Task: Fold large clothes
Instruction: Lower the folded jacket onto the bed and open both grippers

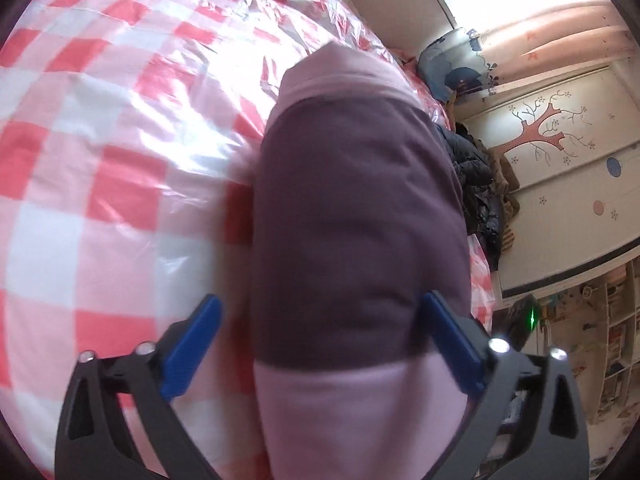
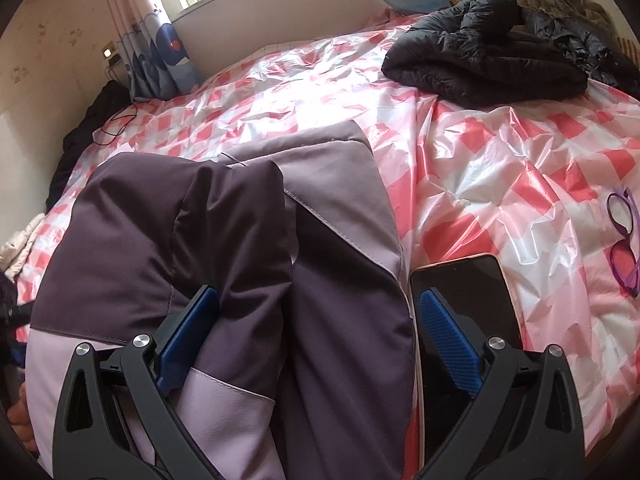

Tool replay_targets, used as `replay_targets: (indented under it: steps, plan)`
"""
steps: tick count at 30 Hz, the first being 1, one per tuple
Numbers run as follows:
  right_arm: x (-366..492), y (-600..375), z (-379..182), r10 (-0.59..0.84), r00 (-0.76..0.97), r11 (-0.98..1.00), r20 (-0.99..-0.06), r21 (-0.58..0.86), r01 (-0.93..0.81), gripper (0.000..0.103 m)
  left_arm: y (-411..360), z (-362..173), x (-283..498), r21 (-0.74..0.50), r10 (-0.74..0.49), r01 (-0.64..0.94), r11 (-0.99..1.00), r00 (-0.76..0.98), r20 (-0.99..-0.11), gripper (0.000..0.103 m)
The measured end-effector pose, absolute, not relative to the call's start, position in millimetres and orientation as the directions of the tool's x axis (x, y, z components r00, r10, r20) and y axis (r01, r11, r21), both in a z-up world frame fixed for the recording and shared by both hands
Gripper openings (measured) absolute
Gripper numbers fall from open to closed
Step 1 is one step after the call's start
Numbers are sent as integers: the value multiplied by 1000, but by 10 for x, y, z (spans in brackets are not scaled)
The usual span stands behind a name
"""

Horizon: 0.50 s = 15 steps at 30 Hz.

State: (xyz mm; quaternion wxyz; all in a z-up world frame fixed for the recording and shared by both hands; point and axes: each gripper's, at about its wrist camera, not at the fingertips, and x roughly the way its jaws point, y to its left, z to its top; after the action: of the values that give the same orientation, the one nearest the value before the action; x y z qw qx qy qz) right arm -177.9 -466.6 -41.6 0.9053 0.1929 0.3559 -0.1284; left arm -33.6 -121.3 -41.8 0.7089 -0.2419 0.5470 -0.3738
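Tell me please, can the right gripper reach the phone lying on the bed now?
Probably yes. The phone lies bare beside the purple jacket, right under one finger of the open right gripper; nothing covers it.

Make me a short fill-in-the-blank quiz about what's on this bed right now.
1. The cover on the bed has a red and white ____ pattern.
2. Beside the purple jacket lies a phone with a ____ screen.
3. The sunglasses near the edge have ____ frames.
4. The puffy coat at the far end is ____.

Missing words: checked; dark; purple; black
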Motion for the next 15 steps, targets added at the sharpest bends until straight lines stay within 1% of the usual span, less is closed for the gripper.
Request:
replay_targets:
  steps: [2, 3, 4, 5, 7, 9, 11, 13, 15]
  plan:
    - [-1758, -4671, -439, -92, 712, 891, -696, 261, 370, 96, -1396, -471, -283, -805, -837, 249, 539, 51, -545, 97]
    - [-1743, -4673, -451, -87, 711, 890, -698, 266, 370, 96, -1483, -419, -303, -773, -816, 283, 567, 65, -575, 97]
    - [-1731, -4665, -451, -83, 712, 891, -697, 268, 366, 96, -1640, -266, -389, -707, -782, 373, 600, 90, -616, 97]
    - [-1713, -4656, -444, -74, 718, 894, -692, 273, 355, 96, -1717, -163, -458, -669, -769, 427, 609, 111, -629, 97]
    - [-1719, -4616, -399, -47, 747, 894, -663, 306, 328, 96, -1778, 110, -641, -598, -774, 539, 593, 176, -608, 95]
    - [-1697, -4543, -297, -27, 781, 890, -624, 340, 303, 97, -1675, 342, -744, -541, -779, 600, 589, 244, -577, 92]
    - [-1550, -4341, -139, 17, 819, 891, -574, 380, 248, 97, -1470, 562, -779, -473, -765, 632, 614, 329, -553, 91]
    - [-1275, -4077, -7, 77, 831, 894, -550, 407, 186, 97, -1177, 748, -747, -405, -731, 633, 659, 414, -542, 91]
    - [-914, -3713, 90, 150, 831, 900, -536, 422, 110, 97, -757, 833, -663, -357, -672, 589, 725, 492, -554, 91]
